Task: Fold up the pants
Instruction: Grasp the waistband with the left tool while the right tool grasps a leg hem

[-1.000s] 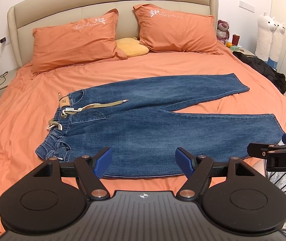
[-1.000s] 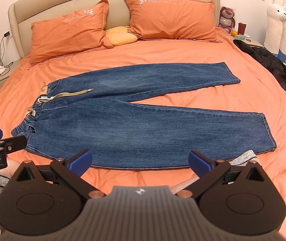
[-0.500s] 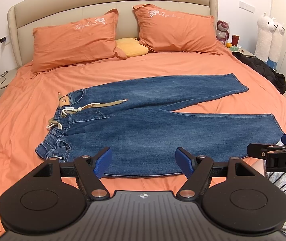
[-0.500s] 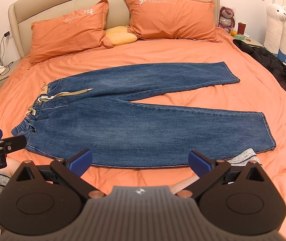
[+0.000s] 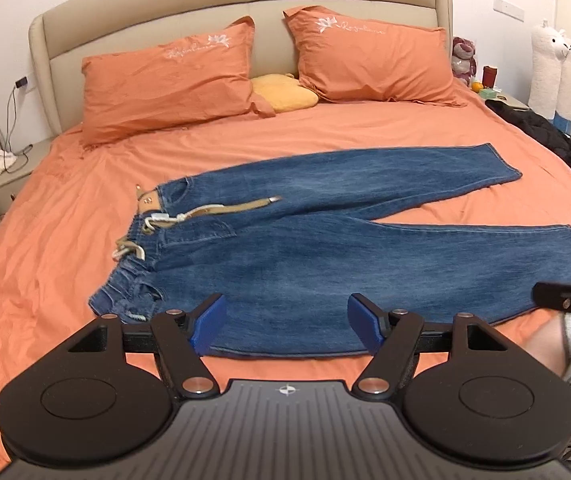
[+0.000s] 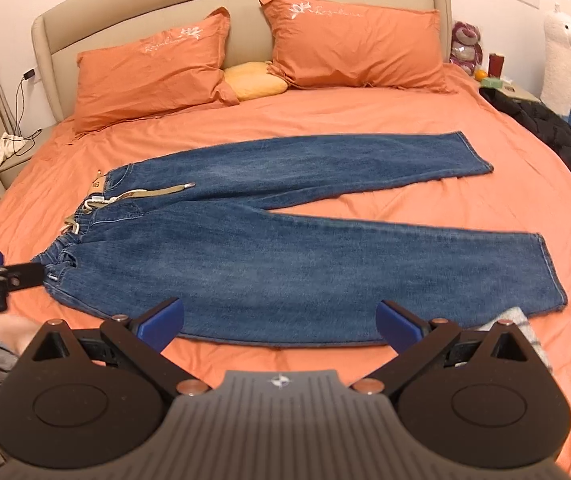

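Ahead of my left claw (image 5: 285,326), its blue pads spread and holding nothing, the blue denim pants (image 5: 325,248) lie flat on the orange bedsheet (image 5: 45,260), waistband off to its left. My right claw (image 6: 281,322) gapes wider, also free, near the closer leg's edge.

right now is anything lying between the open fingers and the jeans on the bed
Nothing visible. The jeans lie flat on the orange sheet, and only bare sheet shows between their near edge and the left gripper or the right gripper. Both are open.
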`<state>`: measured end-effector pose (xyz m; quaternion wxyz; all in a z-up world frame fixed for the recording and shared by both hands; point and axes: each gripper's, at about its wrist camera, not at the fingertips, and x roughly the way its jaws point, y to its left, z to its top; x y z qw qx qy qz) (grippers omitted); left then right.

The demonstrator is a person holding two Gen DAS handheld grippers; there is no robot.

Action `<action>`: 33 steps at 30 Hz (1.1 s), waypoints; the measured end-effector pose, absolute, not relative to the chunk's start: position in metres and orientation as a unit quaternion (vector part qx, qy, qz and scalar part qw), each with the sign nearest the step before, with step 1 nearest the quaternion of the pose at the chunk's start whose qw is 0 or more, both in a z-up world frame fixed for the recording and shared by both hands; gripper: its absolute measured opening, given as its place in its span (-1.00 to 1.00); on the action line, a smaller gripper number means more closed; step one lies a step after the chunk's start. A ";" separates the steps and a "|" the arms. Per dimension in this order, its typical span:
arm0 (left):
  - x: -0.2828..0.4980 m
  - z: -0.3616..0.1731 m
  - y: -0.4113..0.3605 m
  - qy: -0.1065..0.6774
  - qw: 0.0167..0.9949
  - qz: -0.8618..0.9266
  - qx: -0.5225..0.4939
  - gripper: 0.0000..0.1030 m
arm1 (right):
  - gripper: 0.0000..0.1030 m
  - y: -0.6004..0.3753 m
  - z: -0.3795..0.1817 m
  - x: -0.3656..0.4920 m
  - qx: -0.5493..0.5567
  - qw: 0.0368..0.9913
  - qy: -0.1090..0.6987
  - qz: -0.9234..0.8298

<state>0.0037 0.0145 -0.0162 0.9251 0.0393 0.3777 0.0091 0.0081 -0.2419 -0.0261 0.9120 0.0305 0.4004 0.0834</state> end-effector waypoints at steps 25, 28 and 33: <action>0.133 -0.135 0.131 0.556 0.771 -0.141 0.277 -0.01 | 0.25 -0.425 -0.084 0.140 -0.034 0.911 0.411 0.009; 0.141 -0.165 0.127 0.581 0.728 -0.161 0.327 0.08 | 0.27 -0.445 -0.101 0.148 -0.032 0.899 0.437 -0.018; 0.148 -0.191 0.113 0.604 0.677 -0.202 0.368 0.34 | 0.37 -0.476 -0.113 0.147 -0.048 0.888 0.455 -0.046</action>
